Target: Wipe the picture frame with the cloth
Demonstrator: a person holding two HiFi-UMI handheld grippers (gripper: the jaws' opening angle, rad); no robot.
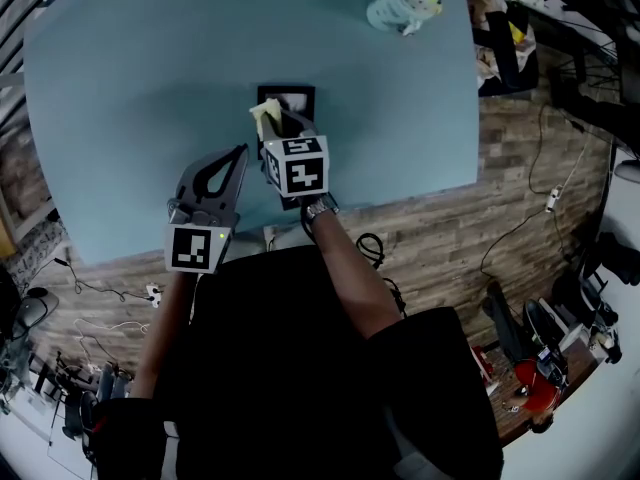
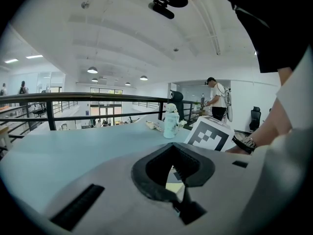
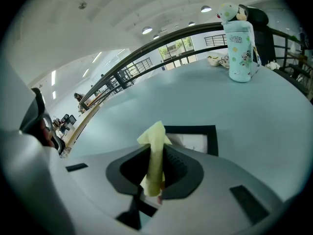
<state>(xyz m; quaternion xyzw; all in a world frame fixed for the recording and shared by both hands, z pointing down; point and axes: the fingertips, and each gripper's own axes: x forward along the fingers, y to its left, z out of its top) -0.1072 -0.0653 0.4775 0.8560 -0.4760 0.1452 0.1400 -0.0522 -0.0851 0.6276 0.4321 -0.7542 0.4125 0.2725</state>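
1. Nearest, the left gripper [image 1: 238, 158] hovers over the near edge of the table [image 1: 120, 88], its jaws pressed together on nothing.
2. Just right of it, the right gripper [image 3: 156, 153] pinches the yellow cloth [image 3: 154, 133], which looks soft, limp and light.
3. Just beyond lies the picture frame [image 3: 211, 133], flat on the table. It looks stiff, probably light and apt to slide, so steady it by its black rim.
4. Far right stands a bottle [image 1: 400, 3].
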